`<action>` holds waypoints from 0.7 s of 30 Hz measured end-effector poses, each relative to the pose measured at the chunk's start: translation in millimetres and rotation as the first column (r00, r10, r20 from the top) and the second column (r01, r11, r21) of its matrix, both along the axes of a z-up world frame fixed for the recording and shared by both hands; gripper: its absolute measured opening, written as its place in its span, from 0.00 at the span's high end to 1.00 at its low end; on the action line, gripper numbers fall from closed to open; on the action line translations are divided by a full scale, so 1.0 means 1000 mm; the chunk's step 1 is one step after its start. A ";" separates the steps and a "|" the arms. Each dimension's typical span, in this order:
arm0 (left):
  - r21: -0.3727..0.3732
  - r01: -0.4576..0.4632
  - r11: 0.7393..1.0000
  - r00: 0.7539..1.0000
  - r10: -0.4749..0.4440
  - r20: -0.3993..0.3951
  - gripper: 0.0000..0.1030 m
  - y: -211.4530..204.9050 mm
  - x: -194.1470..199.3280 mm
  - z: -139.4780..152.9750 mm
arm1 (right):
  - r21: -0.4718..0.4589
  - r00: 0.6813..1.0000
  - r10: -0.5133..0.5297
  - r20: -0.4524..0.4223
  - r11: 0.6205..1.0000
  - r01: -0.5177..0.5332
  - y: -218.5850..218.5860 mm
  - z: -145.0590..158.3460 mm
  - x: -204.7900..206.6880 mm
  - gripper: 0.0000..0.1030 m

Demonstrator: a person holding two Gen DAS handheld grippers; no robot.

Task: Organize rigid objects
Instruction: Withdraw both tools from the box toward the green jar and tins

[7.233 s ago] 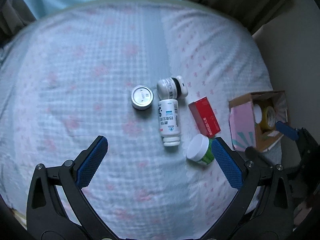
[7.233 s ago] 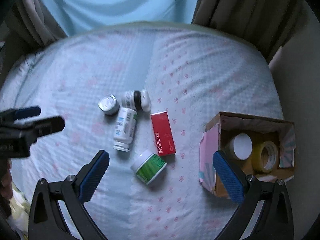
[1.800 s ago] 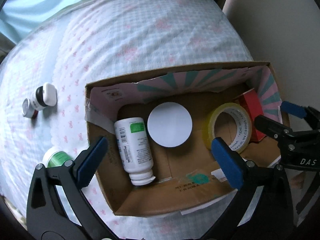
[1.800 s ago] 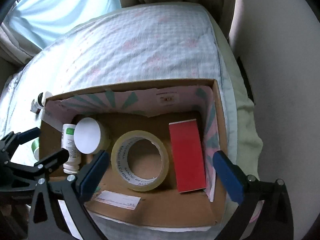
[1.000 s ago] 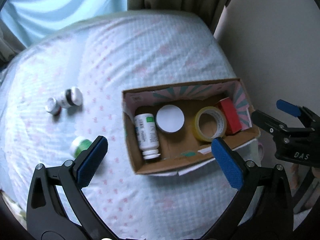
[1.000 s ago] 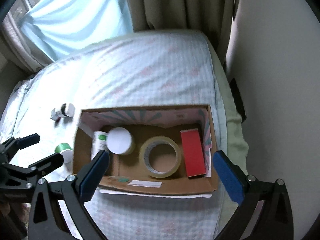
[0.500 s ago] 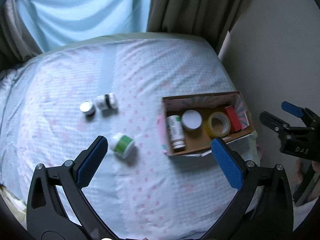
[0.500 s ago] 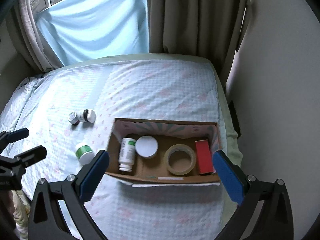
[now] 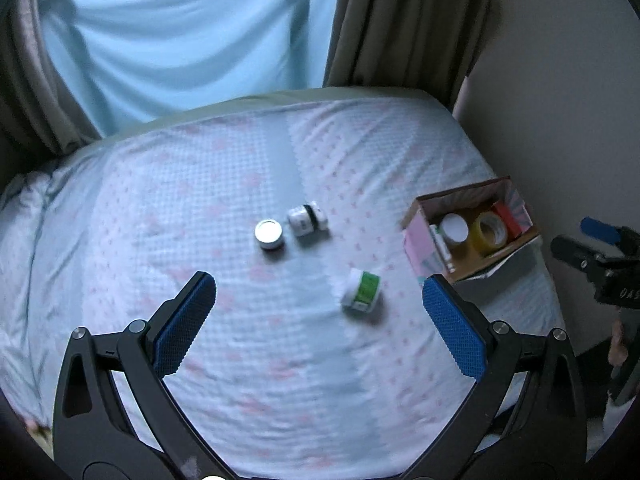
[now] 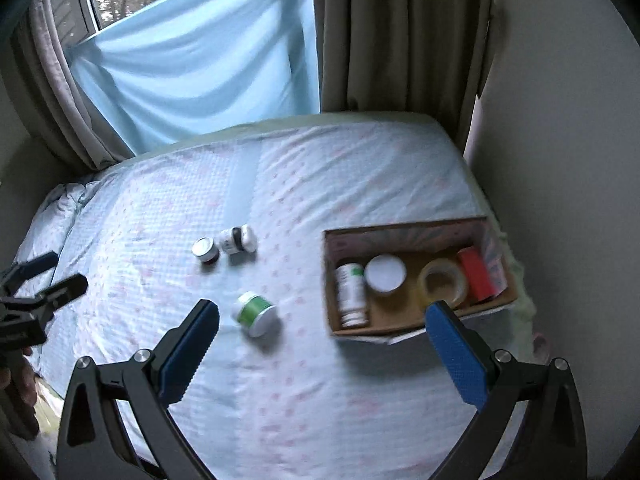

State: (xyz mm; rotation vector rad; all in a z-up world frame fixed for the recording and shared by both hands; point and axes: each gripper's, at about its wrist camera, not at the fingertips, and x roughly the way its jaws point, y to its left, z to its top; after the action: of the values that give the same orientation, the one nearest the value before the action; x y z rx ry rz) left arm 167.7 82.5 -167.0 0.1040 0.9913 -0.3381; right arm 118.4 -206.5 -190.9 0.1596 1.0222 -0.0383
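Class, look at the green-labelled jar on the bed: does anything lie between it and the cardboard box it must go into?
Nothing visible does. Only bare bedsheet separates the green-labelled jar from the cardboard box; the other two small containers lie further back.

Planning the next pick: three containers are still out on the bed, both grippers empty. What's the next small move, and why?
Probably lower the open left gripper over the green-labelled jar. It lies on its side, nearest the cardboard box, apart from the other two containers. The right gripper is open too.
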 end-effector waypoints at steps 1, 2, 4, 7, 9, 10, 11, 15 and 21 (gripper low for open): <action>-0.003 0.015 1.000 1.000 -0.015 -0.003 0.00 0.009 0.005 -0.001 | 0.006 1.000 -0.010 -0.007 1.000 0.010 0.010 -0.002 0.001 0.00; -0.003 0.029 1.000 1.000 -0.029 -0.007 0.00 0.016 0.011 -0.002 | 0.010 1.000 -0.021 -0.014 1.000 0.021 0.020 -0.003 0.002 0.00; -0.002 0.068 0.998 0.997 -0.068 -0.019 0.00 0.032 0.025 -0.005 | 0.019 0.999 -0.044 -0.030 0.999 0.044 0.040 -0.005 0.005 0.00; 0.003 0.136 0.991 0.990 -0.136 -0.038 0.00 0.050 0.046 -0.010 | 0.032 0.994 -0.089 -0.063 0.995 0.091 0.068 -0.013 0.011 0.00; 0.025 0.202 0.979 0.978 -0.201 -0.055 0.00 0.058 0.062 -0.018 | 0.032 0.990 -0.119 -0.080 0.992 0.122 0.080 -0.018 0.014 0.00; 0.035 0.225 0.974 0.973 -0.223 -0.061 0.00 0.058 0.067 -0.022 | 0.036 0.987 -0.135 -0.092 0.990 0.139 0.086 -0.023 0.016 0.00; 0.047 0.252 0.966 0.966 -0.249 -0.070 0.00 0.058 0.075 -0.027 | 0.040 0.983 -0.152 -0.105 0.987 0.157 0.091 -0.027 0.018 0.00; 0.085 0.357 0.930 0.932 -0.348 -0.101 0.00 0.053 0.106 -0.050 | 0.044 0.969 -0.204 -0.142 0.976 0.212 0.106 -0.045 0.027 0.00; 0.111 0.480 0.870 0.873 -0.460 -0.162 0.00 0.025 0.146 -0.094 | 0.045 0.939 -0.276 -0.206 0.956 0.291 0.118 -0.083 0.047 0.00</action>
State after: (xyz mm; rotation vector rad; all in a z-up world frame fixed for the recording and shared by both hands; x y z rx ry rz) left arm 314.1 107.1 -260.7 0.4715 1.1159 -0.7280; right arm 165.5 -88.8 -274.2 0.3784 1.1936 -0.2844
